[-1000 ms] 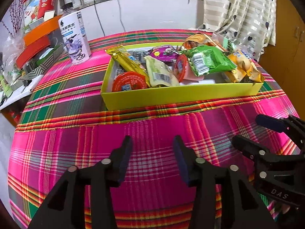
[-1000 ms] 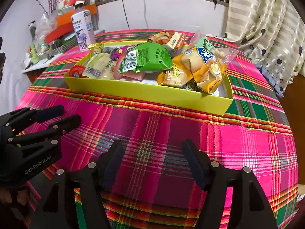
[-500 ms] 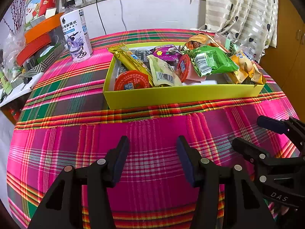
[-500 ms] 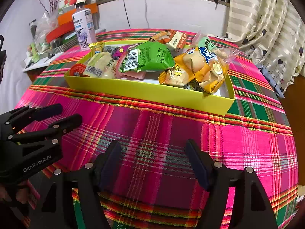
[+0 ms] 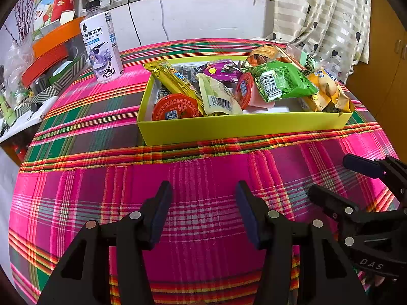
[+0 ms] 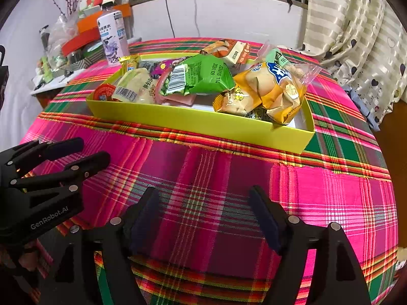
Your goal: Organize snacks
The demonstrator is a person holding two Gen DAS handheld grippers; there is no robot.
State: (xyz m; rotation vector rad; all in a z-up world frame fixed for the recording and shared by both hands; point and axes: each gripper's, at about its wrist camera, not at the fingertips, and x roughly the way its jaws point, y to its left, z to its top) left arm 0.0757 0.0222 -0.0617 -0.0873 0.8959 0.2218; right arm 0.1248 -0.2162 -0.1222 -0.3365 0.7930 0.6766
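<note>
Nearest, the left gripper (image 5: 203,193) and right gripper (image 6: 203,198) hover over bare plaid tablecloth (image 5: 203,172) short of the yellow box (image 5: 241,127). Both are spread with nothing between the fingers, the right's jaws having just opened wider. Open cloth lies before the box's near wall. Inside, snack packets (image 6: 203,76) lie heaped: green, orange, purple. Beyond its far left corner stands a bottle (image 5: 103,48).
</note>
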